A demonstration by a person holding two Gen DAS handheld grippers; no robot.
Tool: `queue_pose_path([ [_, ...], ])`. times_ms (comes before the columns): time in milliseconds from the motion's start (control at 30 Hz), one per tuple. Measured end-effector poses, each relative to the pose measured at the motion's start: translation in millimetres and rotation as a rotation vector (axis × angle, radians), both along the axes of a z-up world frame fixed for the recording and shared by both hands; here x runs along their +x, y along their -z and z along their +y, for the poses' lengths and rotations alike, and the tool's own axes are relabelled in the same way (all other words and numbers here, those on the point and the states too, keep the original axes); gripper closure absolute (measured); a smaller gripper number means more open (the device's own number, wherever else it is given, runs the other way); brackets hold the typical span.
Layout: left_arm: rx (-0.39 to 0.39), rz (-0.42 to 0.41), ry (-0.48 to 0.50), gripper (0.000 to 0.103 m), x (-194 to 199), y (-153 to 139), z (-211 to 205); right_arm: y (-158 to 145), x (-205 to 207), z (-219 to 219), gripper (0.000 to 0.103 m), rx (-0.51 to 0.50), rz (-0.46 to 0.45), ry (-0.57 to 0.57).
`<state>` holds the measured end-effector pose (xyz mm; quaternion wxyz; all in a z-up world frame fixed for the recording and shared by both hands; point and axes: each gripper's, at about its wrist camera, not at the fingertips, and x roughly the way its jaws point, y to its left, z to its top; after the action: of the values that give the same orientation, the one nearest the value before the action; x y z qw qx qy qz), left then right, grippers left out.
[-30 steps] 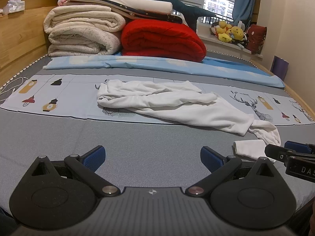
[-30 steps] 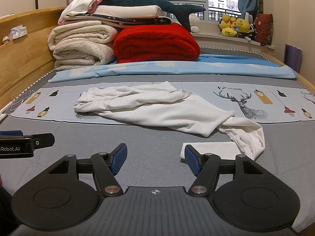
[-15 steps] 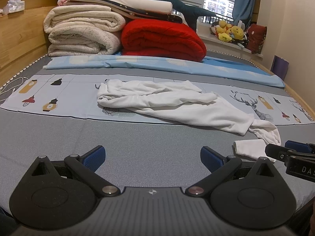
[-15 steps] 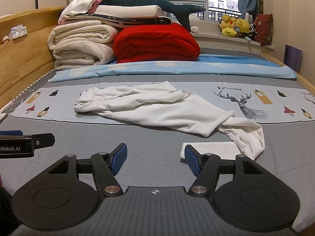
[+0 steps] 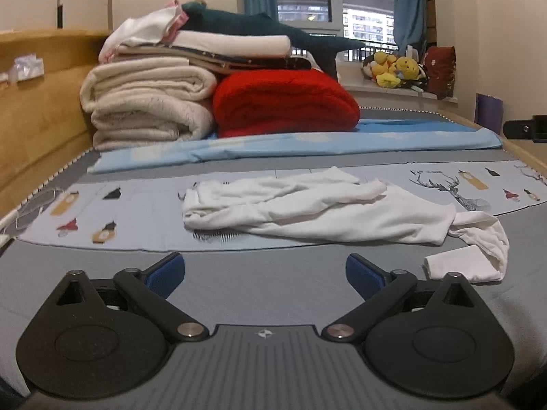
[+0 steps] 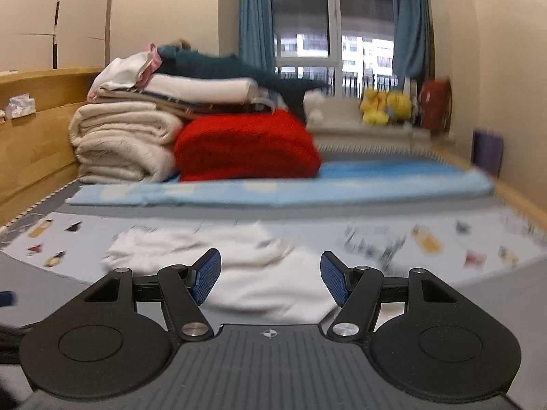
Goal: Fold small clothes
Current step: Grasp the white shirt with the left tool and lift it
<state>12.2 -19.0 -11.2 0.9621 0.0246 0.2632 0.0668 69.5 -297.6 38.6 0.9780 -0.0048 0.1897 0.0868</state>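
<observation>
We see the crumpled white garment (image 5: 318, 212) lying on the bed (image 5: 239, 273), at twelve o'clock from our left gripper (image 5: 265, 271), whose jaws gape wide and hold nothing. Our right gripper (image 6: 270, 278) is likewise spread and empty, just over the garment's near edge. No legible writing shows; the right view is blurred.

We see a bed (image 5: 239, 294) with a grey cover, a wooden headboard (image 5: 37, 109) along its left side, and cream walls (image 5: 495, 27). At the far end, blue curtains (image 5: 408, 3) frame a window (image 5: 307, 0) showing lit buildings against a dark sky.
</observation>
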Motion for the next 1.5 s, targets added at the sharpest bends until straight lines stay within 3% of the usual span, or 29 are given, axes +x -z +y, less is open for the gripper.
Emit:
queue_pose_path([
  [33, -0.002, 0.008, 0.007, 0.007, 3, 1, 0, 2, 8, -7, 0.037, -0.006, -0.006, 0.012],
  [100, 0.003, 0.037, 0.028, 0.025, 9, 3, -1, 13, 22, -23, 0.037, 0.016, 0.011, 0.068],
  [167, -0.024, 0.089, 0.060, 0.050, 23, 5, 2, 29, 31, -37, 0.037, 0.053, 0.070, 0.114],
  [233, -0.048, 0.139, 0.086, 0.069, 46, 11, 3, 38, 42, -45, 0.046, 0.058, 0.153, 0.129],
  [267, -0.050, 0.158, 0.095, 0.071, 60, 15, 2, 39, 43, -49, 0.046, 0.064, 0.148, 0.129],
  [367, -0.037, 0.168, 0.113, 0.071, 106, 26, -5, 41, 49, -59, 0.051, 0.053, 0.152, 0.117],
  [433, -0.042, 0.169, 0.115, 0.071, 140, 32, -11, 44, 53, -64, 0.075, 0.058, 0.175, 0.116],
  [500, -0.063, 0.174, 0.104, 0.070, 178, 38, -16, 44, 58, -69, 0.089, 0.072, 0.187, 0.110],
  [600, -0.081, 0.172, 0.092, 0.063, 236, 47, -25, 40, 59, -76, 0.089, 0.081, 0.193, 0.106],
  [667, -0.089, 0.181, 0.080, 0.035, 271, 53, -30, 38, 59, -83, 0.089, 0.091, 0.199, 0.102],
  [767, -0.109, 0.207, 0.088, 0.020, 316, 68, -42, 37, 60, -93, 0.089, 0.100, 0.199, 0.102],
  [933, -0.063, 0.325, 0.099, 0.016, 366, 106, -63, 40, 65, -106, 0.088, 0.099, 0.230, 0.108],
  [1000, -0.008, 0.356, 0.098, 0.023, 377, 118, -66, 41, 66, -109, 0.086, 0.094, 0.233, 0.116],
  [1033, -0.007, 0.346, 0.104, 0.044, 378, 118, -63, 41, 67, -110, 0.085, 0.094, 0.239, 0.121],
  [1067, -0.043, 0.336, 0.128, 0.073, 376, 115, -57, 41, 67, -111, 0.085, 0.095, 0.247, 0.126],
  [1133, -0.044, 0.311, 0.143, 0.089, 366, 102, -49, 42, 67, -110, 0.085, 0.096, 0.256, 0.127],
  [1233, -0.056, 0.254, 0.222, 0.091, 331, 72, -35, 42, 66, -104, 0.085, 0.074, 0.252, 0.116],
  [1333, -0.046, 0.224, 0.319, 0.092, 265, 42, -15, 42, 65, -100, 0.085, 0.075, 0.254, 0.120],
  [1433, -0.025, 0.254, 0.393, 0.092, 188, 30, 11, 44, 63, -94, 0.085, 0.076, 0.262, 0.124],
  [1500, -0.005, 0.318, 0.405, 0.092, 144, 37, 34, 45, 62, -88, 0.085, 0.088, 0.275, 0.123],
])
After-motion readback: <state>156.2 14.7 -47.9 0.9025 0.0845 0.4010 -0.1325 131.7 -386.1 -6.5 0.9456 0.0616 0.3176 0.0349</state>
